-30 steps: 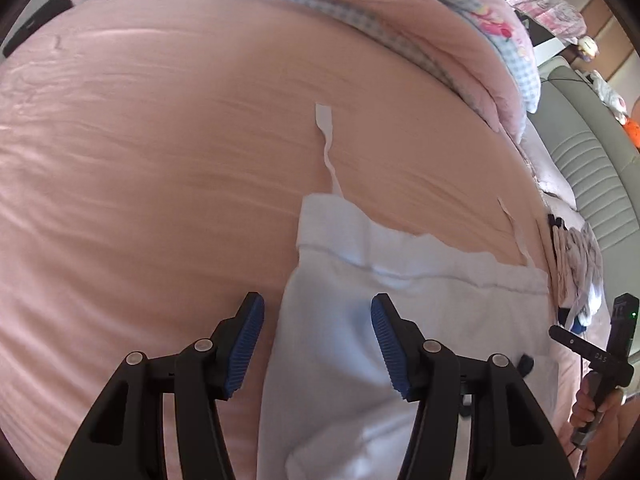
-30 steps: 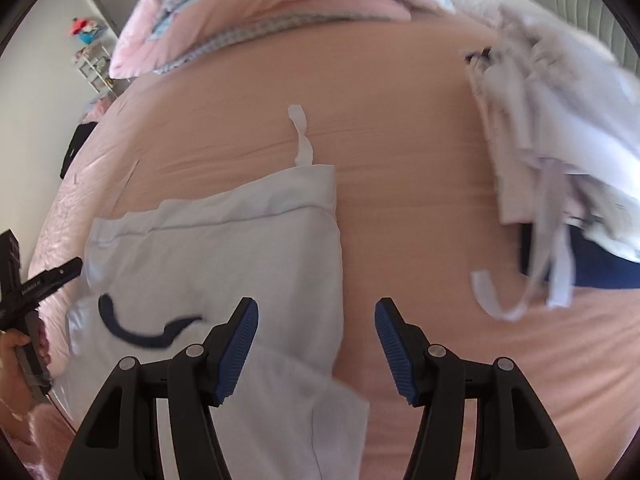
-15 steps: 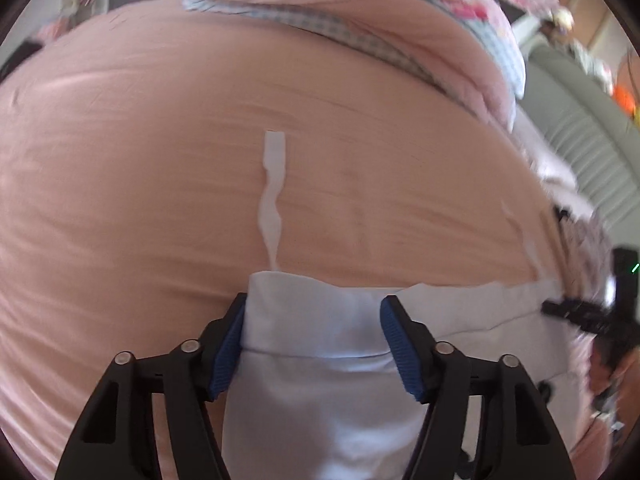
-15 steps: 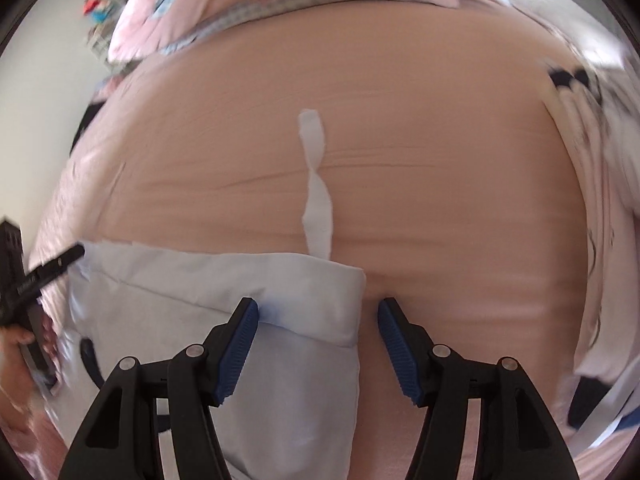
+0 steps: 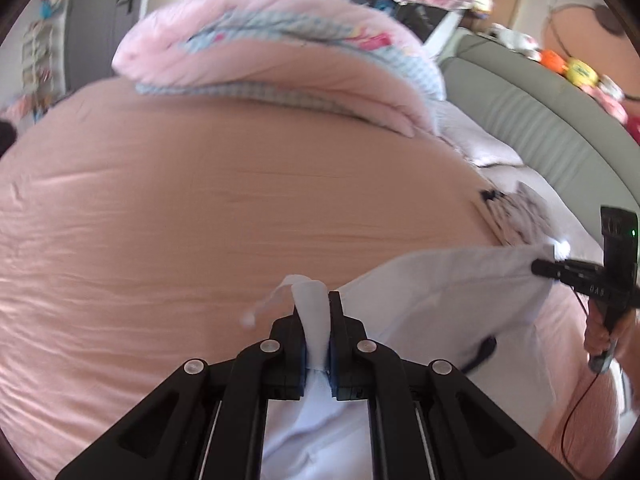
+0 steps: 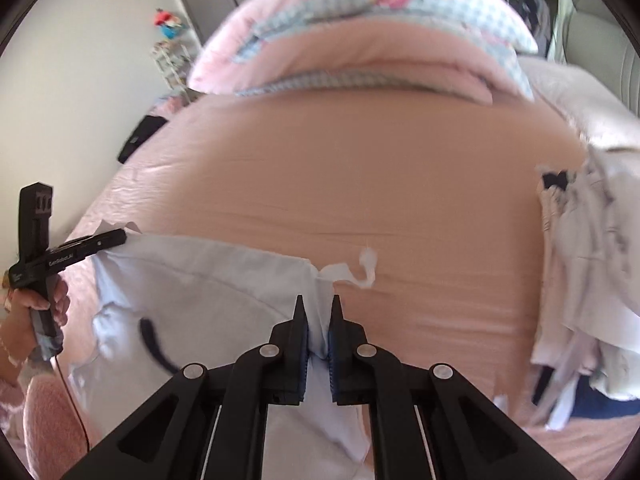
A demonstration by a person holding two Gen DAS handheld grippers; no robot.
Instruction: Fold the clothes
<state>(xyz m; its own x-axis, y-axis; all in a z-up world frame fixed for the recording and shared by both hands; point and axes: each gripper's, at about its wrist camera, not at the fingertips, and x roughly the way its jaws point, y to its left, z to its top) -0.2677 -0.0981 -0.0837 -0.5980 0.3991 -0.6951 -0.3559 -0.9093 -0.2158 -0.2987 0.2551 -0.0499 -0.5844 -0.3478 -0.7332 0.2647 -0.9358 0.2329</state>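
A light blue garment [image 5: 440, 292] with a white drawstring [image 6: 366, 272] and a dark cord [image 6: 152, 340] hangs stretched above the pink bed sheet [image 5: 240, 200]. My left gripper [image 5: 317, 300] has its jaws closing tight on one top corner, with cloth pinched between the pads. In the right wrist view my right gripper [image 6: 317, 304] is closing the same way on the other top corner of the garment [image 6: 208, 280]. Each wrist view shows the other gripper clamped at the far corner: the right gripper [image 5: 538, 267] and the left gripper [image 6: 120, 235]. A hand [image 6: 44, 300] holds the left handle.
A folded pink and checked quilt [image 6: 360, 40] lies at the head of the bed. A heap of pale clothes [image 6: 592, 260] with navy pieces sits along the right side. A grey padded headboard [image 5: 540, 120] runs behind it. A dark object [image 6: 140, 136] lies at the bed's left edge.
Both grippers have shut on the garment's top corners and lifted them off the sheet. The waist edge now hangs stretched between them, and the drawstrings have left the sheet.
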